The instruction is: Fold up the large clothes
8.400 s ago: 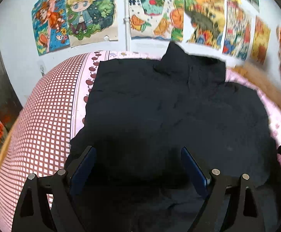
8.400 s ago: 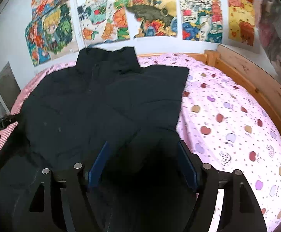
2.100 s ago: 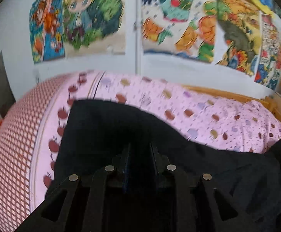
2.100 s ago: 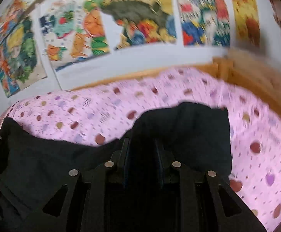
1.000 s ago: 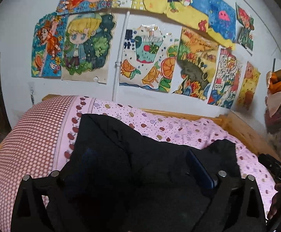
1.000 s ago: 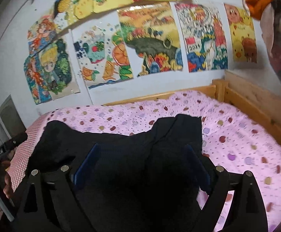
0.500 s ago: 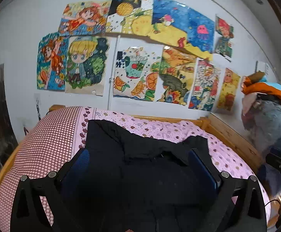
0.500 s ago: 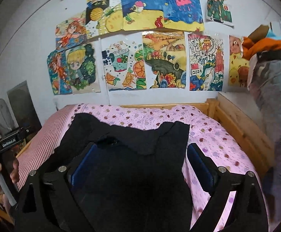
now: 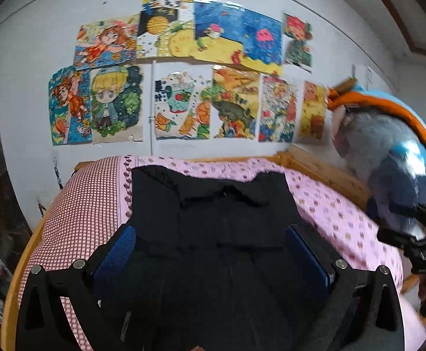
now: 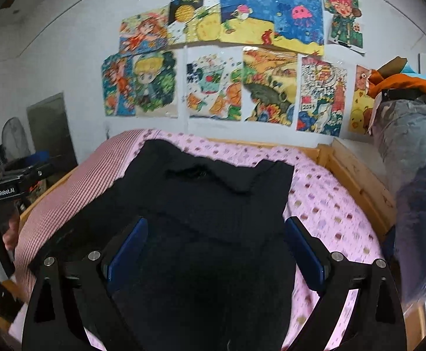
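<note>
Both my grippers, left (image 9: 210, 251) and right (image 10: 216, 248), wide, empty above coat (image 10: 213, 204). Risk: bulky fold springs open unpinned.

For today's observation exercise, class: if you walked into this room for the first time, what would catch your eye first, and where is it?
First, the patchwork of bright hand-painted cartoon posters covering the white wall above the bed. Next, the large black folded garment lying mid-bed on the pink dotted bedsheet, with a red-checked cover along its left side. In the foreground, each open tool, left and right, frames the garment without touching it.
</note>
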